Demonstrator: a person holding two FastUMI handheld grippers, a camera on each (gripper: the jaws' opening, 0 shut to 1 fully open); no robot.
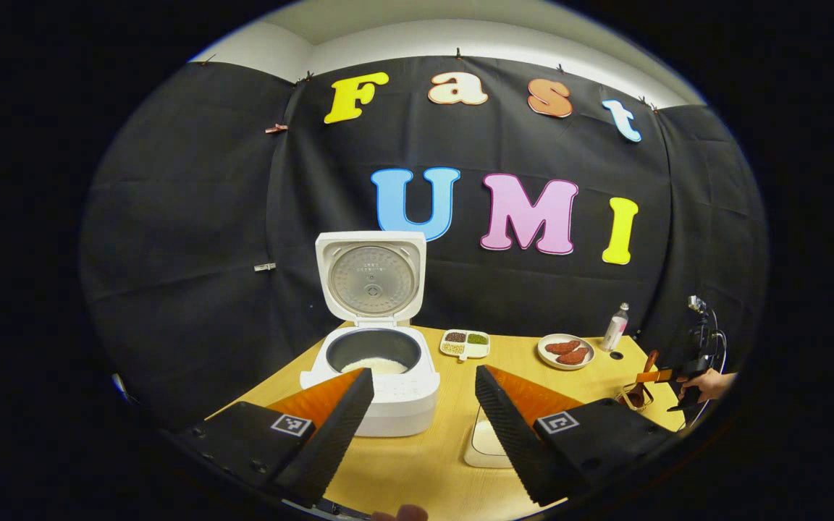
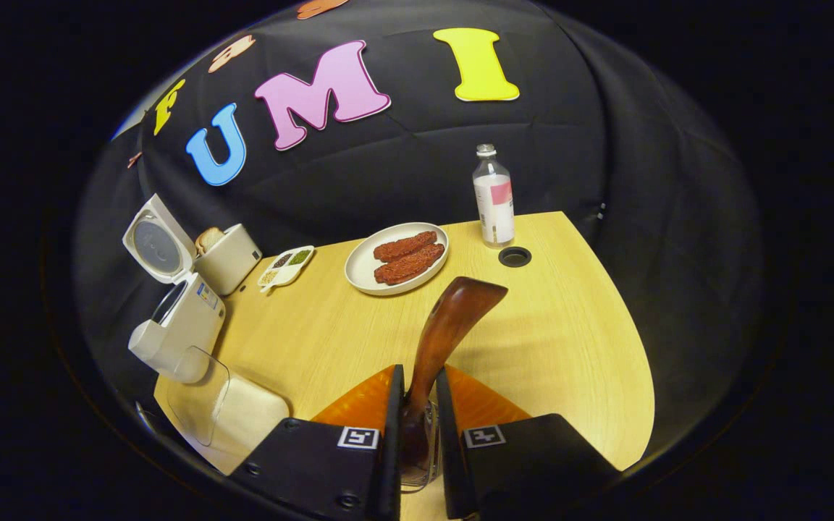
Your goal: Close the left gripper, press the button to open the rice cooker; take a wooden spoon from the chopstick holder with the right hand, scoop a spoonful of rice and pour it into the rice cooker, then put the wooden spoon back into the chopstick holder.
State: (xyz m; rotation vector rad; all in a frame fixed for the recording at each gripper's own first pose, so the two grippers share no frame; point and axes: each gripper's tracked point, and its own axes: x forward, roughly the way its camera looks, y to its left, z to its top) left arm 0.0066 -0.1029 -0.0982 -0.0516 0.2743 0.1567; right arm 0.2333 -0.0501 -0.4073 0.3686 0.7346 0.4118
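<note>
The white rice cooker (image 1: 388, 394) stands open with its lid (image 1: 372, 275) upright and white rice in the pot. My left gripper (image 1: 424, 373) is open in front of it, holding nothing. A shallow white rice container (image 1: 486, 441) lies between its fingers on the table. In the right gripper view my right gripper (image 2: 418, 370) is shut on the dark wooden spoon (image 2: 453, 325), which stands upright in the wire chopstick holder (image 2: 417, 467) just below the fingers. Far right in the left gripper view, a hand holds that gripper (image 1: 688, 380) at the spoon (image 1: 647, 365) and holder (image 1: 633, 398).
A plate of sausages (image 2: 397, 258), a clear bottle (image 2: 493, 195), a cable hole (image 2: 515, 256), a divided dish of beans (image 2: 285, 266) and a toaster with bread (image 2: 229, 257) line the back of the wooden table (image 2: 569, 347). The rice cooker (image 2: 178, 318) and rice container (image 2: 221, 412) sit at left.
</note>
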